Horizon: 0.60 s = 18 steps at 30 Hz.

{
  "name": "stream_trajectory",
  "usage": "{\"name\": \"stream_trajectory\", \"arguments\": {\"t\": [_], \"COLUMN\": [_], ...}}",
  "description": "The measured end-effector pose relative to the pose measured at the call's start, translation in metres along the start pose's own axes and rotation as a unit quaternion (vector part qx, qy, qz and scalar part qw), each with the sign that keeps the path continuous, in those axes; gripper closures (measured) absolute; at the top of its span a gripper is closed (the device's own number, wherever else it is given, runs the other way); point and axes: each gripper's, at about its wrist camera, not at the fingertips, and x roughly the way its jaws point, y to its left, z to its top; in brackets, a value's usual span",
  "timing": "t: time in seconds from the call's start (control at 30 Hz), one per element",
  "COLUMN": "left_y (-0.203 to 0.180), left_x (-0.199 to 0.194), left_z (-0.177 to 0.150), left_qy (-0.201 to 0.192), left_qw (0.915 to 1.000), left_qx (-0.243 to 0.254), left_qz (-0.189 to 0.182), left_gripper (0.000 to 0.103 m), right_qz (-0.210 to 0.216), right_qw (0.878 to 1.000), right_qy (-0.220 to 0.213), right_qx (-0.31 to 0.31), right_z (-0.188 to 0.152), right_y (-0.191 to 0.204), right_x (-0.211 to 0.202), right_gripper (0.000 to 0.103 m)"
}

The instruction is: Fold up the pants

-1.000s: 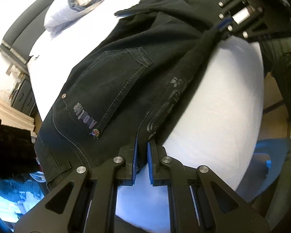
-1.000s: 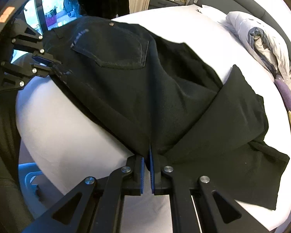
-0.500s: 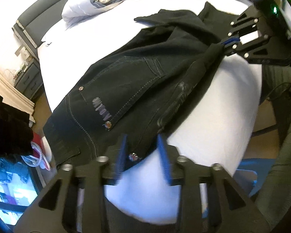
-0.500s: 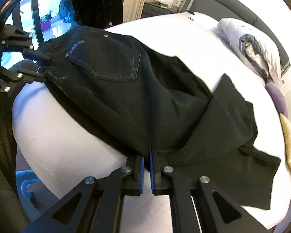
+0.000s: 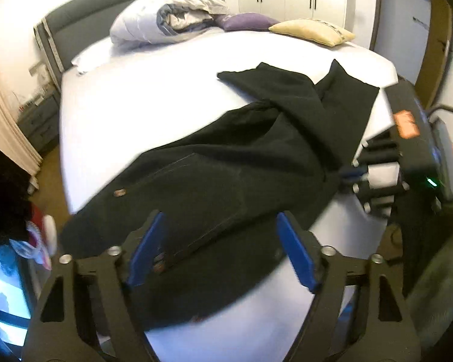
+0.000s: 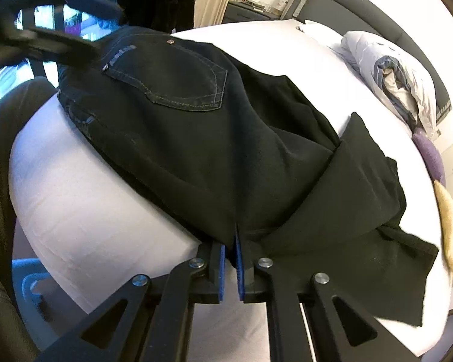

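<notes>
Pants [image 5: 226, 163] lie on the bed [image 5: 136, 96]; left gripper [image 5: 220, 250] jaws wide, empty above the waistband. Right gripper [image 6: 230, 259] pinches the fold; keep it taut.

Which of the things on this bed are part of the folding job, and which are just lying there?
Part of the job:
- black pants
- left gripper, open above the waistband
- right gripper, clamped on the pants' edge

Just lying about:
- rolled duvet
- purple cushion
- yellow cushion
</notes>
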Motion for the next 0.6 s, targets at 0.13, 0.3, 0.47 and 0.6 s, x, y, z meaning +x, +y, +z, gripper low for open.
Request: {"name": "stream_trajectory", "arguments": {"t": [0.13, 0.3, 0.47, 0.6], "left_y": [0.004, 0.003, 0.005, 0.009], "left_x": [0.069, 0.071, 0.077, 0.078], "left_z": [-0.013, -0.015, -0.014, -0.018], "left_qy": [0.086, 0.081, 0.082, 0.082], "left_qw": [0.9954, 0.9952, 0.9946, 0.9939], "left_qx": [-0.042, -0.054, -0.064, -0.074], "left_qz": [0.004, 0.011, 0.004, 0.000], "left_gripper": [0.061, 0.061, 0.061, 0.060], "right_qz": [0.022, 0.108, 0.062, 0.015], "right_qw": [1.000, 0.986, 0.973, 0.972], "right_qy": [-0.004, -0.036, -0.052, -0.035], "right_qx": [0.021, 0.124, 0.218, 0.233], "right_z": [-0.002, -0.003, 0.024, 0.067], "right_y": [-0.008, -0.056, -0.133, -0.174], "right_x": [-0.007, -0.033, -0.038, -0.017], "right_gripper": [0.089, 0.050, 0.044, 0.028]}}
